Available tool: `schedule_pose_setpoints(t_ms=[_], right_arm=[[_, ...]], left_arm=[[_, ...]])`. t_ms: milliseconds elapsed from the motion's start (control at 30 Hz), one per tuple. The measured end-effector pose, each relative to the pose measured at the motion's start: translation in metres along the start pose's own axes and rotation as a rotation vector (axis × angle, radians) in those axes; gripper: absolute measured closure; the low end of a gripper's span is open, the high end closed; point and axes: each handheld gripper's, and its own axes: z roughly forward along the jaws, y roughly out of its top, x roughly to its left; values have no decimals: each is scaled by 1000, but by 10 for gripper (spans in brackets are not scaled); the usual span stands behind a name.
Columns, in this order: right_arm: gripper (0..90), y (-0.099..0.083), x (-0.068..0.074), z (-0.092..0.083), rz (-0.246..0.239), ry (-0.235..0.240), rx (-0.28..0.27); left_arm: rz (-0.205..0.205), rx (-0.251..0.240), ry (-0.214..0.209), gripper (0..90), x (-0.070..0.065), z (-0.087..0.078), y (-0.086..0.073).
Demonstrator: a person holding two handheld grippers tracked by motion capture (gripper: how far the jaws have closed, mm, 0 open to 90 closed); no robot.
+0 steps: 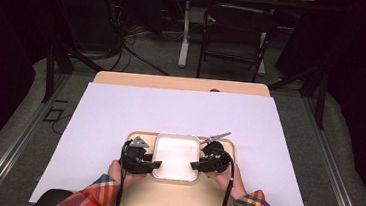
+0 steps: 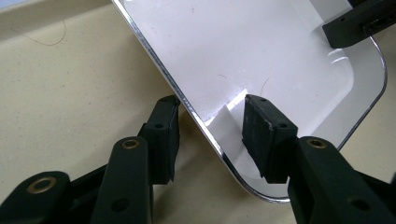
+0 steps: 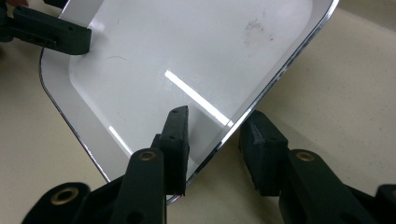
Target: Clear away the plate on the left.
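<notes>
A shallow white square dish (image 1: 176, 155) with a shiny metal rim lies on a beige tray (image 1: 173, 195). My left gripper (image 1: 157, 164) straddles the dish's left rim near a front corner. In the left gripper view, one jaw of this gripper (image 2: 210, 109) stands outside the dish (image 2: 261, 46) and the other inside it, with a gap showing. My right gripper (image 1: 194, 165) straddles the opposite rim. In the right gripper view its jaws (image 3: 217, 119) stand either side of the dish's edge (image 3: 187, 46), not pressing on it. Both grippers are open.
A thin grey metal tool (image 1: 216, 136) lies at the tray's far right corner. A white sheet (image 1: 120, 112) covers the table around the tray. Each gripper view shows the other gripper's jaw (image 2: 355, 23) (image 3: 51, 32) across the dish. A dark chair (image 1: 237, 32) stands beyond the table.
</notes>
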Motion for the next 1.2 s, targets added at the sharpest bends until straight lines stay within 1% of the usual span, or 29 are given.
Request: schedule_pose_setpoints(t_ms=[100, 233, 467, 567, 633, 667, 700, 733, 800, 833, 867, 900, 933, 967, 1000, 1033, 1133, 1200], right_arm=[[617, 0, -1, 1, 2, 7, 5], [606, 2, -1, 2, -13, 4, 11], [591, 2, 0, 3, -18, 6, 14], [586, 2, 1, 3, -17, 6, 17], [578, 2, 2, 3, -21, 3, 20], [570, 2, 2, 3, -25, 1, 21], [564, 2, 3, 2, -22, -3, 26], [558, 2, 4, 2, -29, -3, 27], [547, 2, 5, 2, -35, -10, 30], [544, 2, 6, 2, -34, -14, 33], [540, 2, 7, 2, -41, -18, 33], [535, 2, 7, 2, -45, -27, 37], [529, 2, 8, 2, -57, -46, 40], [525, 2, 8, 1, -67, -64, 46], [519, 2, 7, 1, -60, -67, 47], [522, 2, 6, 0, -58, -66, 48], [510, 1, 8, 1, -70, -71, 46], [512, 1, 9, 0, -70, -74, 48]], left_arm=[[0, 3, 7, 571, -1, 0, 0], [2, 7, 13, 570, -2, -1, 0], [-4, 13, 10, 563, -2, -2, 0], [4, 18, 13, 558, -2, -2, 0], [2, 16, 16, 555, -3, -2, 0], [4, 20, 18, 550, -4, -2, 0], [16, 30, 17, 541, -5, -2, 0], [13, 22, 26, 533, -6, -2, -1], [29, 27, 37, 527, -8, -2, -1], [31, 29, 36, 522, -9, -2, -1], [21, 28, 33, 522, -10, -2, -2], [25, 33, 36, 522, -11, -3, -2], [32, 38, 41, 523, -11, -3, -2], [30, 40, 45, 522, -12, -4, -3], [35, 43, 35, 533, -12, -4, -3], [34, 42, 37, 530, -13, -4, -3], [47, 51, 43, 530, -14, -5, -3], [44, 48, 45, 531, -14, -5, -4]])
